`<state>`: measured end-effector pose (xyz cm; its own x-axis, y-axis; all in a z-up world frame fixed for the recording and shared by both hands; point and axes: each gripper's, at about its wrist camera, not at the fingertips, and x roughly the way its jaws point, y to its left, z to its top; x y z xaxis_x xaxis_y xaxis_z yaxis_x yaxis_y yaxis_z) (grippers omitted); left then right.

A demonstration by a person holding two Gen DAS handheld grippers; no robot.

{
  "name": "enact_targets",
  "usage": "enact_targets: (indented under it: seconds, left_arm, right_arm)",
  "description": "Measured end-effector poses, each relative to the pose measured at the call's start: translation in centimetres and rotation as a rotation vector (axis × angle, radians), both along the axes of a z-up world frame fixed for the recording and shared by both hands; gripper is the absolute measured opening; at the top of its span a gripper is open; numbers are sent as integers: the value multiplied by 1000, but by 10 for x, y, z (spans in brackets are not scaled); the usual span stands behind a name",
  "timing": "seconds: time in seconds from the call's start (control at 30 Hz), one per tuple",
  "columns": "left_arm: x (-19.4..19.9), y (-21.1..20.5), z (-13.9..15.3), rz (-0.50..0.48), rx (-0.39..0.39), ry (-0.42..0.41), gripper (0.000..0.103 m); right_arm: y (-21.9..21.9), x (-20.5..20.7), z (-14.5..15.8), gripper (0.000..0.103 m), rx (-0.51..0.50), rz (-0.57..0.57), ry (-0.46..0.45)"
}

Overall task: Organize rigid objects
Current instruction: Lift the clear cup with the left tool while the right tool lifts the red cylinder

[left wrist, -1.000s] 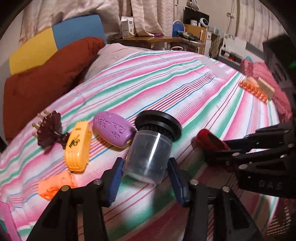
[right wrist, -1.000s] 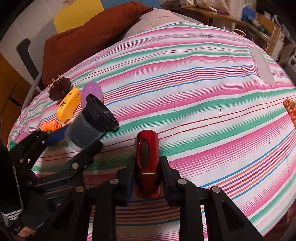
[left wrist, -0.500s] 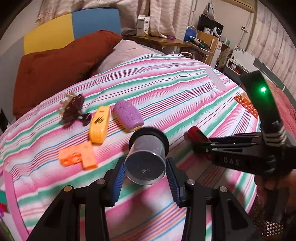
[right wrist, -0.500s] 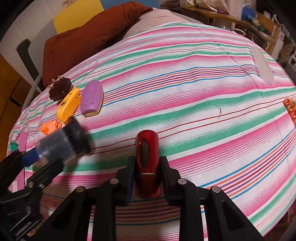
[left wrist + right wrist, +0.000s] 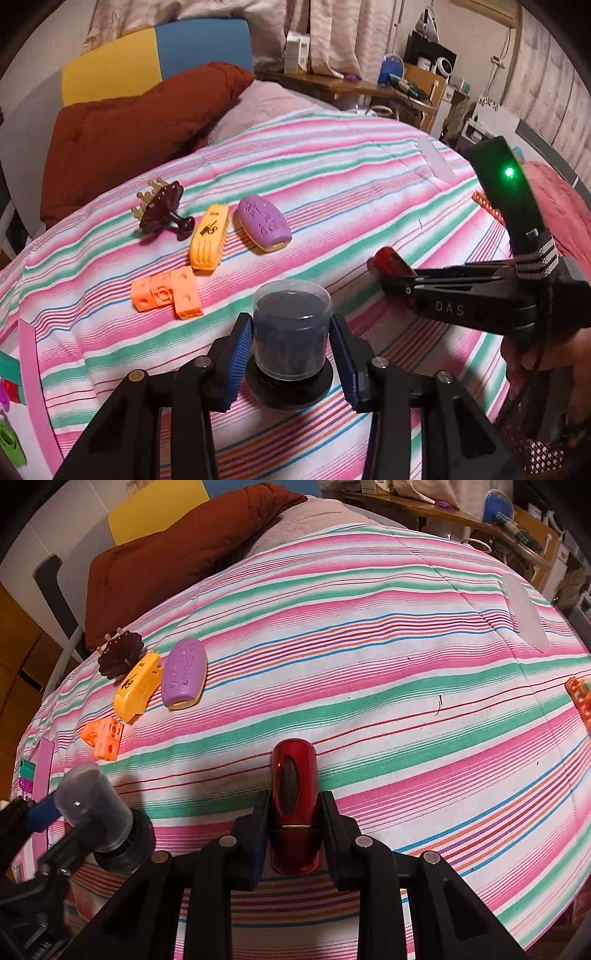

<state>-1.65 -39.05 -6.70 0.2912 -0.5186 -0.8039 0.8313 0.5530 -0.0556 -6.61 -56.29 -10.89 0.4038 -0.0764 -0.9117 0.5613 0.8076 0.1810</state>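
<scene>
My left gripper (image 5: 291,343) is shut on a clear plastic canister with a black base (image 5: 291,339), standing upright on the striped bedspread (image 5: 332,192). It shows at the lower left of the right wrist view (image 5: 98,812). My right gripper (image 5: 293,823) is shut on a glossy red oblong object (image 5: 294,797), held low over the bed; it shows at the right of the left wrist view (image 5: 391,264). A row lies beyond: a brown comb-like piece (image 5: 162,210), a yellow case (image 5: 208,238), a purple oval case (image 5: 264,223) and orange blocks (image 5: 168,291).
A rust-brown pillow (image 5: 129,125) and a yellow and blue cushion (image 5: 155,62) lie at the bed's head. More orange blocks (image 5: 580,698) sit at the right edge. A white flat strip (image 5: 524,616) lies far right. Cluttered desk (image 5: 369,85) stands behind.
My left gripper has swung the canister from lying tilted to upright and set it down on its black base nearer the front. The right gripper has stayed still with the red object.
</scene>
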Motion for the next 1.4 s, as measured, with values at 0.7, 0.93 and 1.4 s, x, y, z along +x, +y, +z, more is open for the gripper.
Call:
enact_targets:
  seconds: [0.7,0.93,1.4]
  left_arm:
    - [-22,27,-13,31,-35,-87,43]
    - [-25,51,9,75,-117,-84,43]
    - [-15,129,38,211,-208,-85,43]
  right_arm:
    - [6,2,1,27,-26,23,-11]
    - [23,5,4,27,-72,82,-20]
    - [54,10,18,27,-217,176,-65]
